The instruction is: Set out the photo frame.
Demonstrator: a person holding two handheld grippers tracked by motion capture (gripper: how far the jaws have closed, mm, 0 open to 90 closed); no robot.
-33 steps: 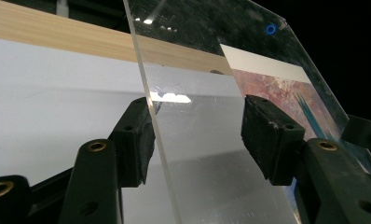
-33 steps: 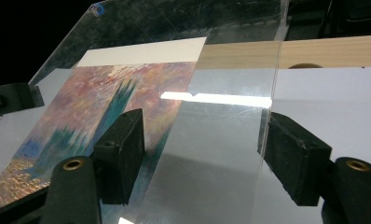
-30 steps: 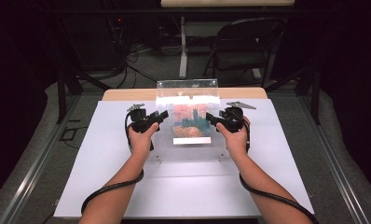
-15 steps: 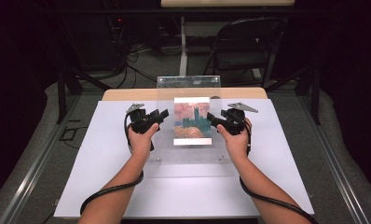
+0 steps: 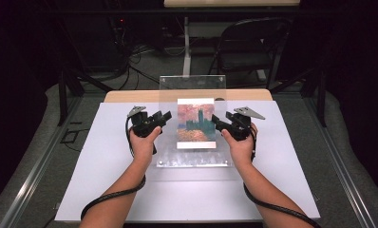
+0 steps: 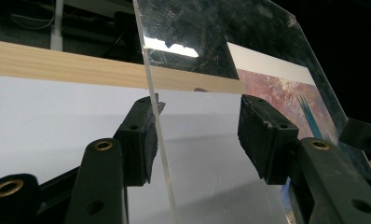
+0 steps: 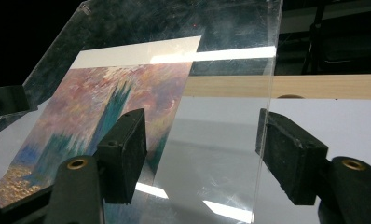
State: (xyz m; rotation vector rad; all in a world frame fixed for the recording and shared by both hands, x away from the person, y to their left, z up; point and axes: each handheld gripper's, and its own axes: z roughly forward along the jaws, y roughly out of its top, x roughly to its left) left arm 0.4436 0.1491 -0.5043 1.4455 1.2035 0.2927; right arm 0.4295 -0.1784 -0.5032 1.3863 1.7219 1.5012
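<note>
- So far, I have the clear acrylic panel [image 5: 192,90] tilted up over the table [image 5: 82,156], the painted print [image 5: 195,122] against it.
- Left gripper [image 5: 162,117] and right gripper [image 5: 217,120] straddle its side edges; jaws wide, the right's just closing, grip not yet made.

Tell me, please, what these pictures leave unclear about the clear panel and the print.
- Clear panel: high view, lower edge blends into the flat panel beneath.
- Print: right gripper view, lower part hidden behind a jaw.
- Left hand-held gripper: left gripper view, contact with the panel's edge uncertain.

Folding chair [image 5: 248,50] behind the table [image 5: 97,156] — floor cables [image 5: 146,64].
</note>
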